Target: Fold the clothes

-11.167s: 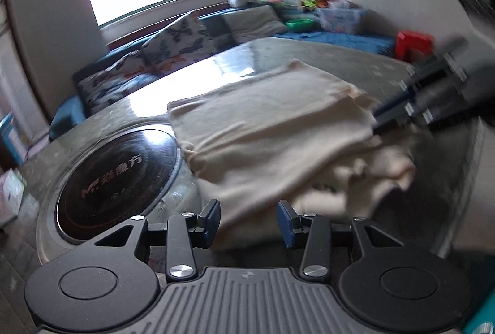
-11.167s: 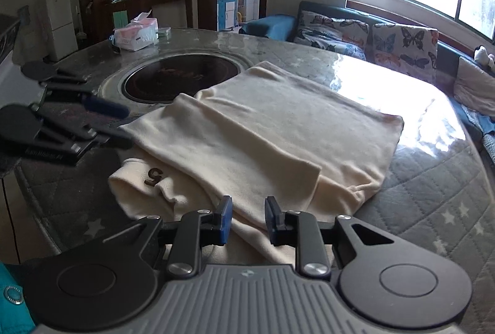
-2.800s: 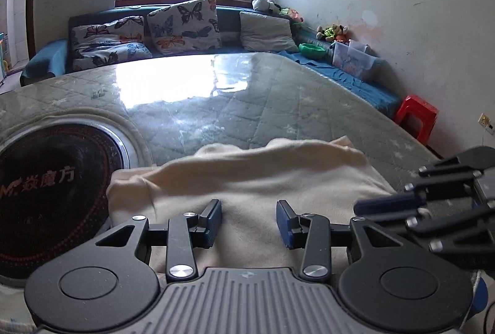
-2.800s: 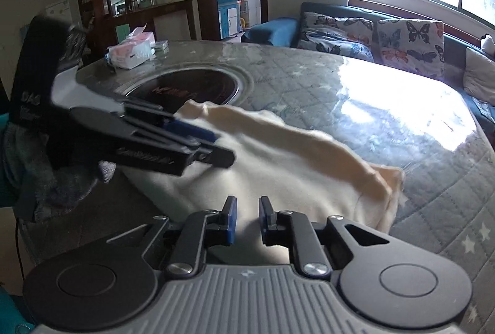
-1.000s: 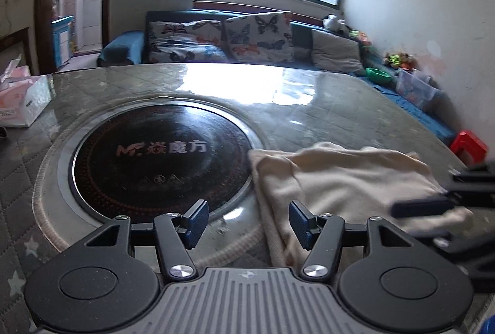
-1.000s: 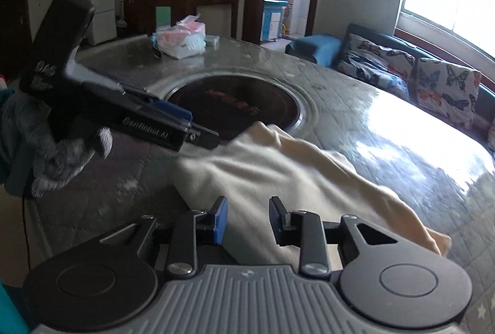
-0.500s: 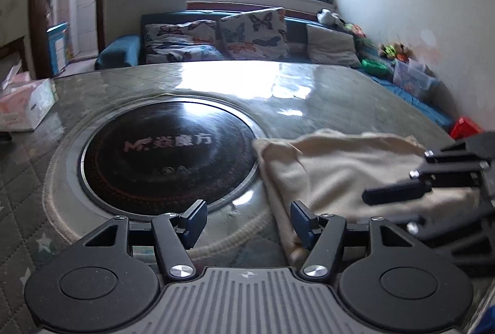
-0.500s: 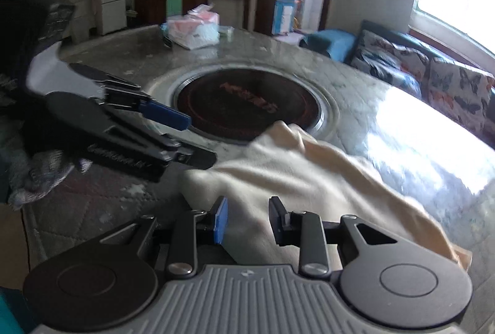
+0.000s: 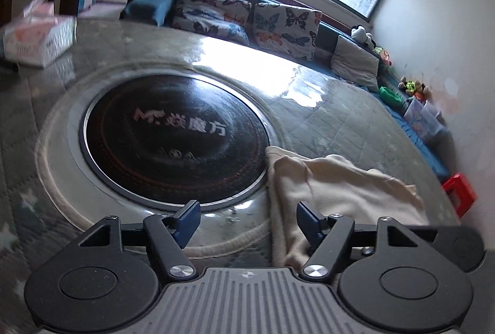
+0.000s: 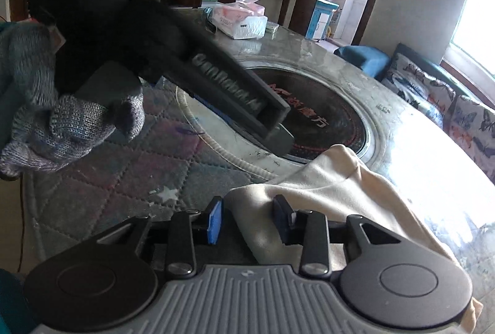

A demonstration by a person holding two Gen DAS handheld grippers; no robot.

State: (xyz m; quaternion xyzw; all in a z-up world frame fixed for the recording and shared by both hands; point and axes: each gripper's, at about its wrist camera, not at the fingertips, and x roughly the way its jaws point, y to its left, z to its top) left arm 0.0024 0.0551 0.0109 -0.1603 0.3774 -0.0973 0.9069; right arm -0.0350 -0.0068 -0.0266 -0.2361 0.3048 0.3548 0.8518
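A cream folded garment point(image 9: 337, 188) lies on the round table, just right of the black cooktop. My left gripper point(image 9: 247, 222) hovers low over its left edge. The jaws are opening; the cloth's edge lies between them near the right finger point(image 9: 309, 224), unpinched. In the right wrist view the garment's near corner point(image 10: 309, 194) sits between the jaws of my right gripper point(image 10: 249, 221). Its right pad touches the cloth; the left pad point(image 10: 215, 221) stands clear. A grey-gloved hand point(image 10: 62, 123) holds the left tool, which fills the upper left.
A black round cooktop point(image 9: 173, 142) is sunk into the quilted table top point(image 10: 130, 167). A tissue box point(image 10: 241, 21) stands at the far side. Behind are a sofa with butterfly cushions point(image 9: 247, 15) and a red stool point(image 9: 459, 194).
The left jaws have spread wider and that view has tilted. The right gripper has slid to the garment's near corner, which now lies between its jaws. The left tool looms closer.
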